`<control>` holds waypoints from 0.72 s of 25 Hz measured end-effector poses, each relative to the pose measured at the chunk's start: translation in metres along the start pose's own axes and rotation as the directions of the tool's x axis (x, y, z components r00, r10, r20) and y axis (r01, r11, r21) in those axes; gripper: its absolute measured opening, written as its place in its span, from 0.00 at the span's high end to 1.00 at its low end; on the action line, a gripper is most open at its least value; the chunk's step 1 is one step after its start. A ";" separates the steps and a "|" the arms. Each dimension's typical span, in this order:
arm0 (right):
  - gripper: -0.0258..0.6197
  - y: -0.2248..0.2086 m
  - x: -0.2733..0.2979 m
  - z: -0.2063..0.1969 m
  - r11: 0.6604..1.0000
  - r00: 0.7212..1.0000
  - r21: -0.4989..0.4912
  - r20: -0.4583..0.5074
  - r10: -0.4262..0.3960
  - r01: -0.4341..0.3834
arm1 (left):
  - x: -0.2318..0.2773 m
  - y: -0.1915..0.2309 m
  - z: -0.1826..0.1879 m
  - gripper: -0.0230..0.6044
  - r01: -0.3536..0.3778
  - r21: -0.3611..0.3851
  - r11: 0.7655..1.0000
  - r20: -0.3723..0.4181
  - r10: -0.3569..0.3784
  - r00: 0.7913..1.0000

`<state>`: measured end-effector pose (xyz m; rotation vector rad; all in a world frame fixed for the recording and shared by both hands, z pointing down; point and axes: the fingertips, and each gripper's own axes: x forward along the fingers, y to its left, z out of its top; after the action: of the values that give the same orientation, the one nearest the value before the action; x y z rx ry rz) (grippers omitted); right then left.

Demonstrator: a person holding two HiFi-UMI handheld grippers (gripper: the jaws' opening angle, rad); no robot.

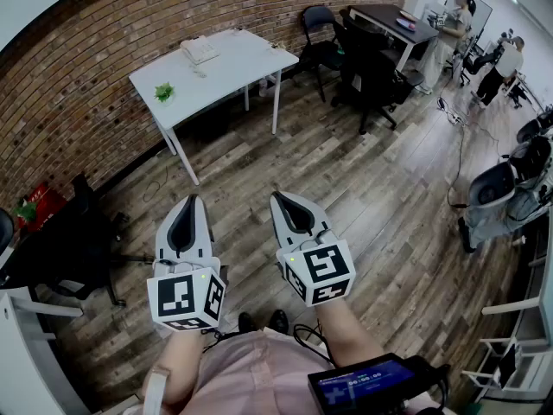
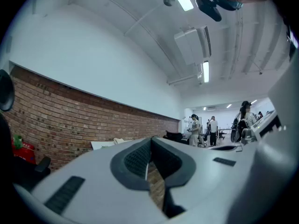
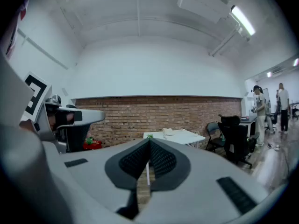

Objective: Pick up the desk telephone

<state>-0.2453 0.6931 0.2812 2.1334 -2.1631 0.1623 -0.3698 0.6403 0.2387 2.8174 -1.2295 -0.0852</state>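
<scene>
— Head view first. Place of the desk telephone (image 1: 200,50)?

— On the white table (image 1: 244,61), toward its far side, close to the brick wall (image 1: 78,102). Well apart from both grippers.

— Other things on that table?

— A small green plant (image 1: 164,92), near the left corner, apart from the telephone.

— And the left gripper (image 1: 191,200)?

— Held low over the wooden floor (image 1: 380,206), pointing about level toward the table. In the left gripper view, jaws clenched, dark pads (image 2: 135,158) meeting at the tips, empty.

— Same for the right gripper (image 1: 278,196)?

— Yes. Just beside the left one, tipped a little downward. In the right gripper view, jaws pressed together too, holding nothing. Beyond the tips, table and telephone small and far, in front of the brick wall.

— Around the table?

— To the right, black chairs (image 1: 321,26) and a dark desk (image 1: 389,15). Farther right, several people (image 1: 505,63) standing. At the left by the wall, something red (image 1: 39,204); cannot tell what exactly.
</scene>
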 end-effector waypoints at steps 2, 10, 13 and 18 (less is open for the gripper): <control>0.97 -0.002 0.000 0.000 1.000 1.000 -0.001 0.002 0.000 0.000 | 0.001 -0.002 -0.001 0.94 -0.001 0.002 1.000 -0.001 0.001 1.000; 0.96 -0.028 -0.008 -0.005 1.000 1.000 0.008 0.007 -0.030 0.030 | 0.005 -0.017 -0.006 0.90 -0.039 -0.002 0.999 0.000 0.039 0.999; 0.58 -0.037 -0.009 -0.010 1.000 1.000 0.028 -0.007 -0.003 0.003 | 0.007 -0.025 -0.008 0.59 -0.048 -0.007 0.999 0.002 0.048 0.999; 0.59 -0.058 -0.010 -0.009 1.000 1.000 0.001 0.001 -0.009 0.009 | 0.013 -0.033 -0.017 0.59 -0.088 -0.002 0.996 -0.004 0.088 0.996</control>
<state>-0.1868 0.7041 0.2894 2.1440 -2.1541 0.1621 -0.3356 0.6538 0.2528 2.7551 -1.3498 -0.0760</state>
